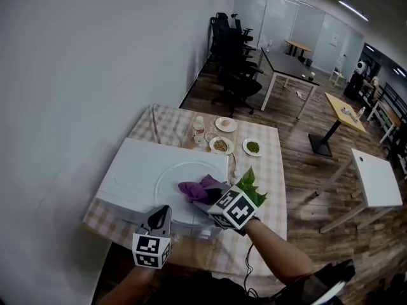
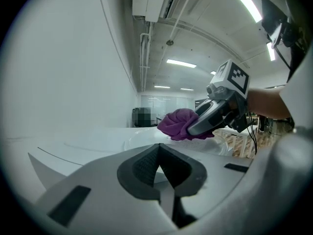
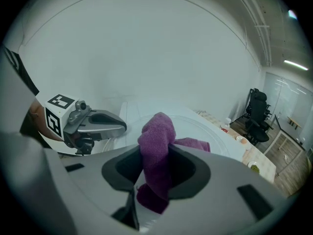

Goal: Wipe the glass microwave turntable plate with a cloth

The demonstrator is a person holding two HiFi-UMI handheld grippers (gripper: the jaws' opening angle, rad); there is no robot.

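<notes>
With right gripper clamped on purple cloth and left gripper closed and empty, press the cloth flat and sweep the glass plate in overlapping arcs.

The cloth is a deep purple. The turntable plate is clear, colourless glass, and the box is plain white. The worktop has a beige-and-white check pattern. The left hand-held gripper and the right hand-held gripper are light grey with dark grey pads, and each has a cube of black-and-white square markers. The leaves are green. The floor is brown wood-grain. The chairs are black.
</notes>
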